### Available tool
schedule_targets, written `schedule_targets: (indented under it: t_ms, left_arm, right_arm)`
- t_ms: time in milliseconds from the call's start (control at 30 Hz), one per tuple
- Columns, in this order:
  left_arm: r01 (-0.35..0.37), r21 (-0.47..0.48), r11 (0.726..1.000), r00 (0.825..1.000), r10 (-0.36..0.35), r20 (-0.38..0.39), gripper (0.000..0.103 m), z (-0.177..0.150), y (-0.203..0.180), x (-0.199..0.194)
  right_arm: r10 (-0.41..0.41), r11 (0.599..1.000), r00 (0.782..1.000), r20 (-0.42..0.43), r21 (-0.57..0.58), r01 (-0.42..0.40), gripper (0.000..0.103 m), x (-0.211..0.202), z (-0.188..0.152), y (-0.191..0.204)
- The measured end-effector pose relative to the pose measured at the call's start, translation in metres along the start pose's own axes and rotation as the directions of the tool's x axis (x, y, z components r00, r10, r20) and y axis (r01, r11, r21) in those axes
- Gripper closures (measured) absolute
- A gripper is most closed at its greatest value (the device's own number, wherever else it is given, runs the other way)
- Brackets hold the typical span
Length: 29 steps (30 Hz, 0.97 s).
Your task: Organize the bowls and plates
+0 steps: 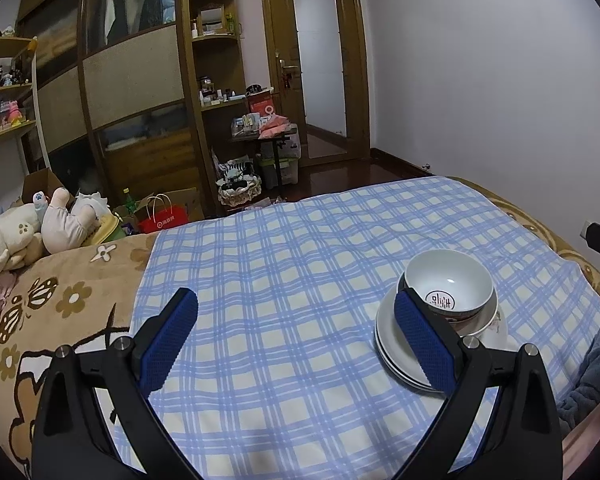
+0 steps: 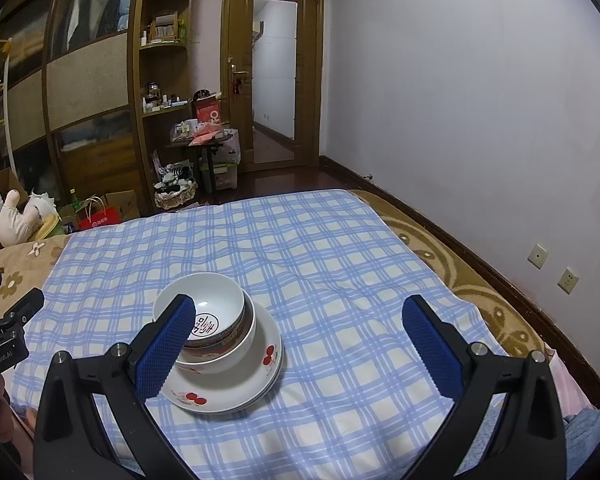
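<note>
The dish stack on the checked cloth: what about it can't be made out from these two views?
- Plate count: rims overlap in both views; the right tool's left finger covers the near-left edge.
- Bowl count: two nest; whether there is a third is unclear.
- Mark inside the top bowl: partly covered by fingers in both views, too small to read.
- Left tool: its right finger covers the plates' left side.

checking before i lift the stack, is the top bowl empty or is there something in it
Empty. The top bowl sits upright, nested in another bowl on the plates, and its white inside shows only a printed mark at the bottom.
</note>
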State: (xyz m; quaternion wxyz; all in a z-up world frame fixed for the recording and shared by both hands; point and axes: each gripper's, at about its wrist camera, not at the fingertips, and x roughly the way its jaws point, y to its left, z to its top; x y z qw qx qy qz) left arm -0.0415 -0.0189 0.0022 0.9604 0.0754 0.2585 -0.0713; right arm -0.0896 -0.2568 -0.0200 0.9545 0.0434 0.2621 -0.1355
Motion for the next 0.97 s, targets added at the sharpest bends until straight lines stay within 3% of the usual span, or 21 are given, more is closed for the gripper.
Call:
schedule_targets:
  t_ms: [967]
  left_arm:
    - [-0.022, -0.005, 1.000, 1.000, 0.022, 0.001, 0.006, -0.0038, 0.0017, 0.0008]
  right_arm:
    - [0.001, 1.000, 1.000, -0.006, -0.003, -0.001, 0.000, 0.0005, -0.0001, -0.0007]
